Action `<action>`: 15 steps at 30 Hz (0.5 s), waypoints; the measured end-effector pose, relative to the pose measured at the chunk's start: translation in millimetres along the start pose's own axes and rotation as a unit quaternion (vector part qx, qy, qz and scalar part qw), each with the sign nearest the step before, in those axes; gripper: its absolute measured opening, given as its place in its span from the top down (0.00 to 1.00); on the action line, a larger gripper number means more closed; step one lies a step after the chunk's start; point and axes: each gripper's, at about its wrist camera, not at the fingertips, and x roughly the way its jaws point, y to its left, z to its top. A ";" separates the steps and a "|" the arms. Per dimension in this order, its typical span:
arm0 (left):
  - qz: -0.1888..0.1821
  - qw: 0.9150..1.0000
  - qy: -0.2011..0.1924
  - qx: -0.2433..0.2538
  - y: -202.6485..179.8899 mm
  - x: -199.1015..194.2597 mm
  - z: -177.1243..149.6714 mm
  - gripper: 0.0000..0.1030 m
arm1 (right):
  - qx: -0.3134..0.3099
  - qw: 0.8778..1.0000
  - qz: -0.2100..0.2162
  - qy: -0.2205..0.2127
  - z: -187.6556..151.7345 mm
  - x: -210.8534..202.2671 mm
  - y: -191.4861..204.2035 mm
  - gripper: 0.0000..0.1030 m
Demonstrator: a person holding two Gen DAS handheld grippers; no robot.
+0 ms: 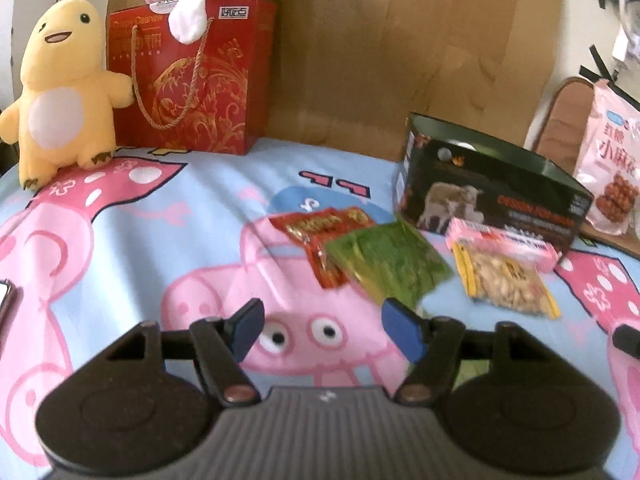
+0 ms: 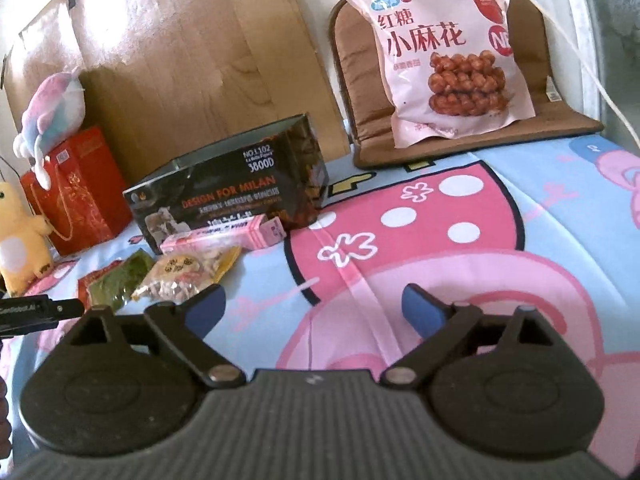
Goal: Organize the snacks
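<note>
Green snack packet [image 1: 390,268] motion-blurred, print unreadable

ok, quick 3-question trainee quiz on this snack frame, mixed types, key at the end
1. True or false: the left gripper is holding the green packet.
2. What does the big pink bag lean against? A) red gift box B) brown cushion C) yellow plush
3. Fill in: the small pink box lies in front of the ___ open-topped box.

Key
1. False: its jaws are open and empty, short of the packet.
2. B, the brown cushion.
3. Black.
</note>
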 end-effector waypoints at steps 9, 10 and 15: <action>0.028 0.999 -0.012 0.025 -7.5 -6.7 -15.6 0.26 | 0.019 1.000 -0.007 -0.005 -2.4 -3.8 -4.3 0.00; 0.029 0.999 -0.013 0.025 -7.0 -7.1 -15.4 0.24 | 0.020 1.000 -0.007 -0.006 -2.3 -3.7 -4.8 0.00; 0.033 0.999 -0.017 0.024 -6.2 -8.4 -16.1 0.22 | 0.016 1.000 -0.010 -0.006 -3.5 -3.9 -2.9 0.00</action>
